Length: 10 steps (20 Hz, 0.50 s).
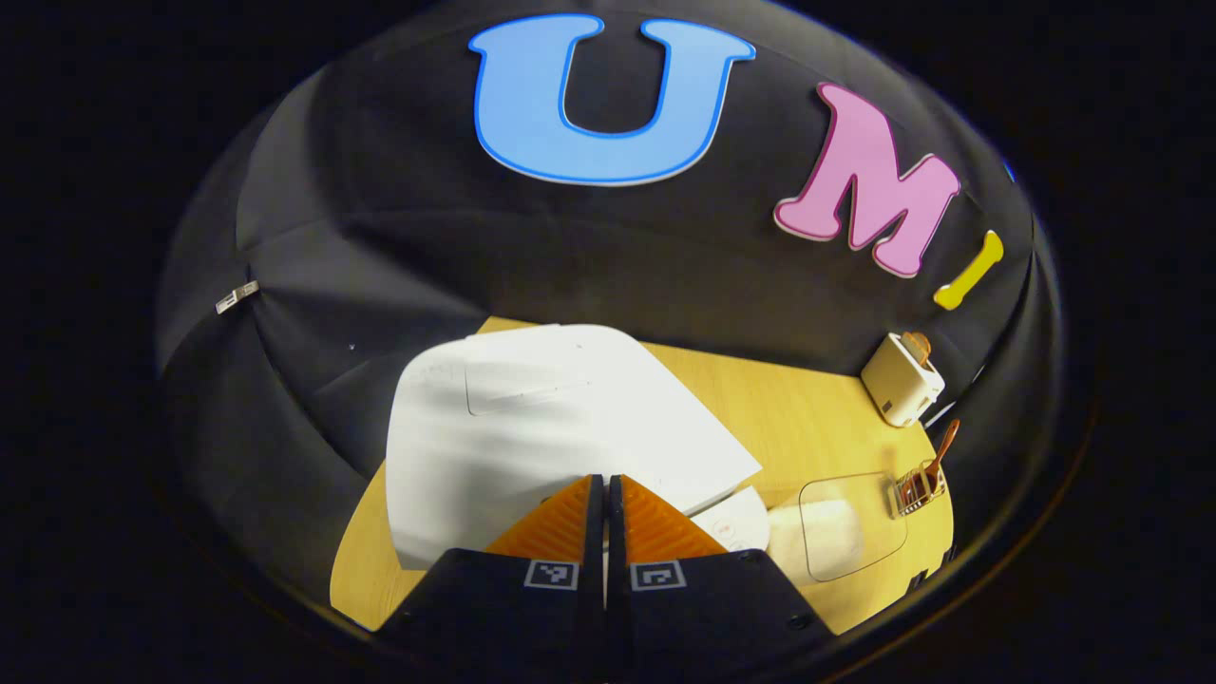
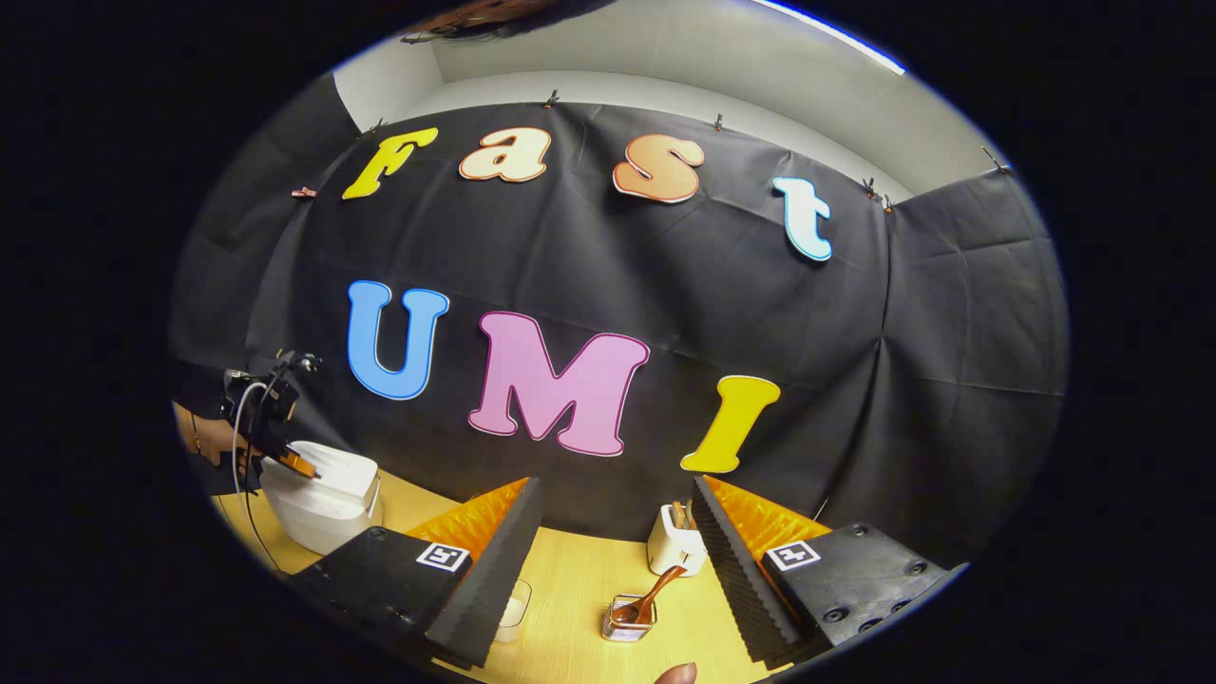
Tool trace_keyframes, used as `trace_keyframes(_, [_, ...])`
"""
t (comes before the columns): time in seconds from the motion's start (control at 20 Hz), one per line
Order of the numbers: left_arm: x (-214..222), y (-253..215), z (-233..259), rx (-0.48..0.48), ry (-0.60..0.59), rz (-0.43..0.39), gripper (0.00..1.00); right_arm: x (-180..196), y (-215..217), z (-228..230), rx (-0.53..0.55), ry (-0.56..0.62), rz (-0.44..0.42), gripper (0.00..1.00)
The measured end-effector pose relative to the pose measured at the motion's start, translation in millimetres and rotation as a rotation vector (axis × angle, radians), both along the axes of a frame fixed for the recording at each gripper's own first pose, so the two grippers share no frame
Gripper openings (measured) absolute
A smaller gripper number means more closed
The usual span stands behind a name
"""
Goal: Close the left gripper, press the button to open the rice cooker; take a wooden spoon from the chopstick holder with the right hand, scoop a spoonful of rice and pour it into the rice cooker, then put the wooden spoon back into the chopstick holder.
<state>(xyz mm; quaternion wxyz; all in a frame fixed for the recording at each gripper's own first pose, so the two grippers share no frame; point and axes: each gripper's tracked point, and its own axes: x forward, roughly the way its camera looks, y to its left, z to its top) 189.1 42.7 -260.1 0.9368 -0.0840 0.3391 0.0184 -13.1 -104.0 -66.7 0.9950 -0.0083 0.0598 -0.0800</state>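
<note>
The white rice cooker [image 1: 532,427] sits with its lid down at the left of the wooden table [image 1: 788,418]. My left gripper [image 1: 605,483] is shut with nothing in it, its tips just over the cooker's front edge near the control panel [image 1: 731,522]. In the right gripper view it [image 2: 306,468] hovers at the cooker [image 2: 323,499], held by a hand [image 2: 204,442]. The wooden spoon [image 2: 655,589] stands in the wire chopstick holder [image 2: 627,619]. My right gripper [image 2: 613,496] is open and empty, above and short of the holder. A clear container of rice [image 1: 841,532] stands between cooker and holder [image 1: 914,491].
A white toaster [image 2: 676,541] stands behind the chopstick holder by the black cloth wall; it is the toaster [image 1: 902,380] at the table's far right corner. The clear container [image 2: 513,603] shows behind my right gripper's left finger. A fingertip [image 2: 676,673] pokes in at the bottom edge.
</note>
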Motion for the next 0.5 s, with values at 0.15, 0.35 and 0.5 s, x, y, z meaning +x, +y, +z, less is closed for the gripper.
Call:
trace_keyframes(0.15, [14, 11, 37, -0.035, -0.080, 0.024, 0.06, -1, -1, -2, 0.006, -0.001, -0.001, 0.97])
trace_keyframes(0.35, [38, 26, 74, -0.010, -0.158, 0.044, 0.06, -1, -1, -2, 0.007, -0.002, 0.002, 0.97])
trace_keyframes(0.5, [57, 36, 97, 0.035, -0.229, 0.054, 0.06, -3, -1, -7, 0.009, 0.007, 0.008, 0.97])
